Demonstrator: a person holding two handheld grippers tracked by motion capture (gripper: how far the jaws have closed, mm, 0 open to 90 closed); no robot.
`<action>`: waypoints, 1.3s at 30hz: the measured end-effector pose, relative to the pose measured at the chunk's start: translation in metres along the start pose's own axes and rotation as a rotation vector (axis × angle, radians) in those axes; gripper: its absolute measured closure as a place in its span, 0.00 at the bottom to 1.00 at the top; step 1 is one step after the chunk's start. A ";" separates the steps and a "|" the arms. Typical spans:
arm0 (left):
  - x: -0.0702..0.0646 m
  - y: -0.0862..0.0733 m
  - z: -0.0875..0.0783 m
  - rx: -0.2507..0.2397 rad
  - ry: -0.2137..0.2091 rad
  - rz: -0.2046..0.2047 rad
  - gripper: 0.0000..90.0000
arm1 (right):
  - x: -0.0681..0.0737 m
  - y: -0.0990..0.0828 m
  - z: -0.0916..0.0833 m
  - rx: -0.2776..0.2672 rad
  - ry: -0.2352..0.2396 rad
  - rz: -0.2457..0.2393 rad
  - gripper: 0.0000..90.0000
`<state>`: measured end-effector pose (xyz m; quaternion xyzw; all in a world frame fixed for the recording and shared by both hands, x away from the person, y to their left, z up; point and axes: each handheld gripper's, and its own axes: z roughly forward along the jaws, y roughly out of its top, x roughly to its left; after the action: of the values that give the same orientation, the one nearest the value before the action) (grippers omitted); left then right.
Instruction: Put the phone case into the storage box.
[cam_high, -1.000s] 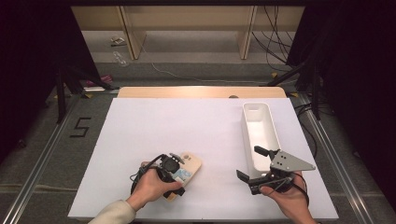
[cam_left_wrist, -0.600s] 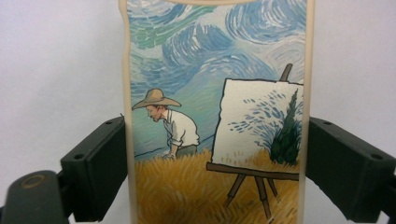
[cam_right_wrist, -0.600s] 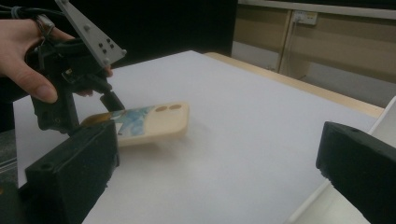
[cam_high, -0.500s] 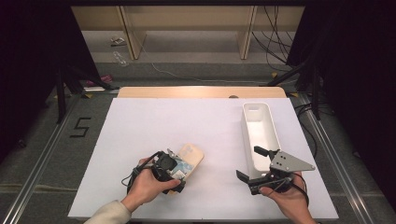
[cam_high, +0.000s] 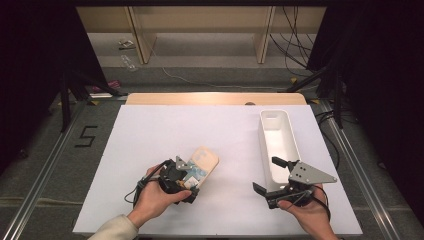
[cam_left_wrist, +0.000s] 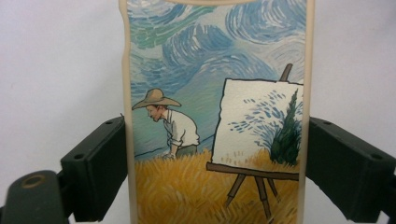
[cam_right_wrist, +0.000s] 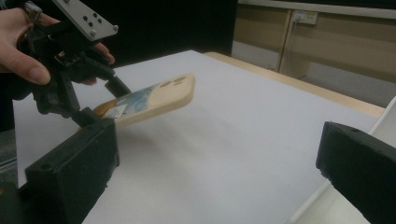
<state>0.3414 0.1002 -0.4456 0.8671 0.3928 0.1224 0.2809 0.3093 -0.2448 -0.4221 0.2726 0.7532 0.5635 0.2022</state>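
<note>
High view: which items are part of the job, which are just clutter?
In play:
- beige phone case with painted artwork, clamped in the left gripper
- long white plastic bin
- right gripper, open

Lying about:
- clear plastic bottle on floor
- black cables

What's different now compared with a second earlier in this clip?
The left tongs, shut on the phone case, have lifted it: a second ago it lay flat on the table, and now its far end is raised and tilted, clear of the surface in the right gripper view, a bit farther up the table. The grip itself is unchanged. The right tongs stayed open beside the white bin, which did not move.
</note>
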 end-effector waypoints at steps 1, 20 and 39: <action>0.000 0.000 0.000 -0.009 -0.002 0.007 0.13 | 0.000 0.000 0.000 0.000 -0.001 0.000 0.00; 0.000 0.001 -0.003 -0.108 0.019 0.043 0.13 | 0.003 0.002 0.001 -0.004 0.002 0.003 0.00; -0.001 0.003 -0.005 -0.156 0.021 0.060 0.13 | 0.010 0.007 0.008 -0.009 0.013 0.007 0.00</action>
<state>0.3402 0.1003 -0.4398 0.8525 0.3590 0.1703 0.3398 0.3080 -0.2315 -0.4180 0.2704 0.7510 0.5694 0.1967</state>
